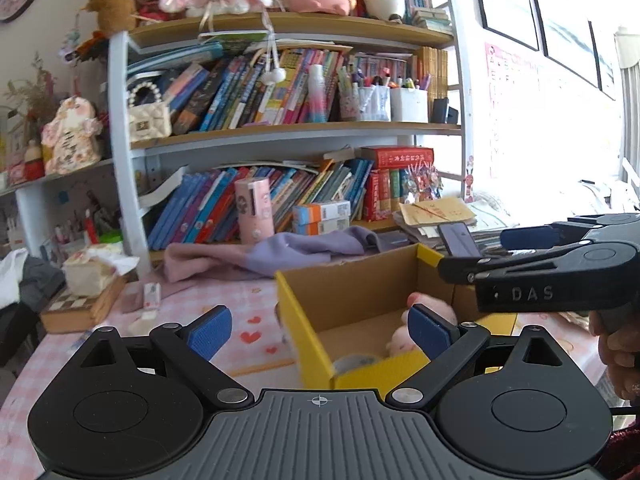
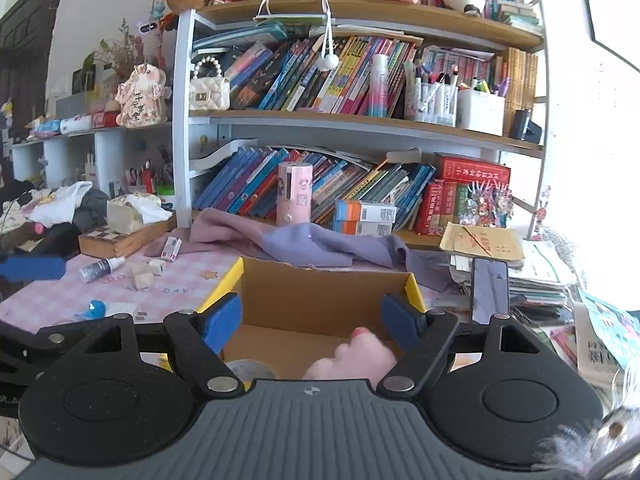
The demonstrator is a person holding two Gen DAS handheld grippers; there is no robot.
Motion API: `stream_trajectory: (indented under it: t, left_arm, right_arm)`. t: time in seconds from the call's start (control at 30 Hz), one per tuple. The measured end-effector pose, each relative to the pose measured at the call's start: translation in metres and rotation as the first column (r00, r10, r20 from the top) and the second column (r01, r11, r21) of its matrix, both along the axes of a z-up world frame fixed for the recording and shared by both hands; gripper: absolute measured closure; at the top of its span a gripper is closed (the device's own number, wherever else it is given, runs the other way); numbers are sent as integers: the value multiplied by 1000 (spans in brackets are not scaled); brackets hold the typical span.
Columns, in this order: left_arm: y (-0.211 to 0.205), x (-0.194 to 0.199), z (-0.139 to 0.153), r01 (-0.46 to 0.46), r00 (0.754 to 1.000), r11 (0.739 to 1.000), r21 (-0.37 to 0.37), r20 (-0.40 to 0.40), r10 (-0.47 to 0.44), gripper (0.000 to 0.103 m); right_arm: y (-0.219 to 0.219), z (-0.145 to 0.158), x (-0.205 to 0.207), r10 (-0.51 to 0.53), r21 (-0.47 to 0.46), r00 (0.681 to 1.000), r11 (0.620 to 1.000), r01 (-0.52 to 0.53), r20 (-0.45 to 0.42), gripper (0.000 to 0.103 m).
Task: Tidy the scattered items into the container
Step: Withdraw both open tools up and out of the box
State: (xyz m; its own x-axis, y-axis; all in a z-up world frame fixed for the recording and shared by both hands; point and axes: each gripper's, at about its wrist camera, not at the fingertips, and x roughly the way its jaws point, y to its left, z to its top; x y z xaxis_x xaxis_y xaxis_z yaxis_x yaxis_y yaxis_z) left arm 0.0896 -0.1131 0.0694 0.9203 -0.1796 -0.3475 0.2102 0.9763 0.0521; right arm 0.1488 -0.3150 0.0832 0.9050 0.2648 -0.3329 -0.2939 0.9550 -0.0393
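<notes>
We're partway thru, by our read. The cardboard box (image 2: 320, 296) w/ yellow flaps sits on the pink checked table (image 2: 52, 296), toward its back edge, just in front of the purple cloth (image 2: 316, 246) and the bookshelf (image 2: 360, 120). Inside already: a pink plush toy (image 2: 352, 356) on the box floor near the right wall, and what looks like a tape roll (image 1: 356, 360) by the near wall.

Still left out on the table, toward its left side: a small spray bottle (image 2: 102, 269), a blue toy (image 2: 93, 309), a couple of pale cube-ish bits (image 2: 148, 272) and a small pink-white packet (image 2: 171, 249) nearer the back edge. So several pcs to go; we can't tell if the phone (image 2: 490, 288) at the right side counts as clutter.

Jaws: left gripper (image 1: 320, 334) has its blue pads apart w/ nothing between them, just the box's near corner seen beyond. Right gripper (image 2: 316, 320) is also spread, roughly mid-wide, empty; it hovers above the box's opening, the plush below it but not touched. In the left view the right gripper shows side-on over the box's right wall, a hand (image 1: 616, 348) gripping its handle.

Next, prob. a swing left toward the loose bits.
</notes>
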Motion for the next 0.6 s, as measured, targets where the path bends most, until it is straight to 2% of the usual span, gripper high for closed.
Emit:
stream_trajectory:
  t: [0.23, 0.6]
  left_arm:
    - [50, -38, -1, -46, 999, 998, -48, -14, 46, 6]
    - [89, -79, -17, -8, 996, 999, -38, -88, 5, 6]
  right_arm:
    - [36, -3, -54, -43, -17, 999, 999, 43, 7, 26]
    - [69, -27, -114, -126, -10, 989, 992, 126, -79, 26]
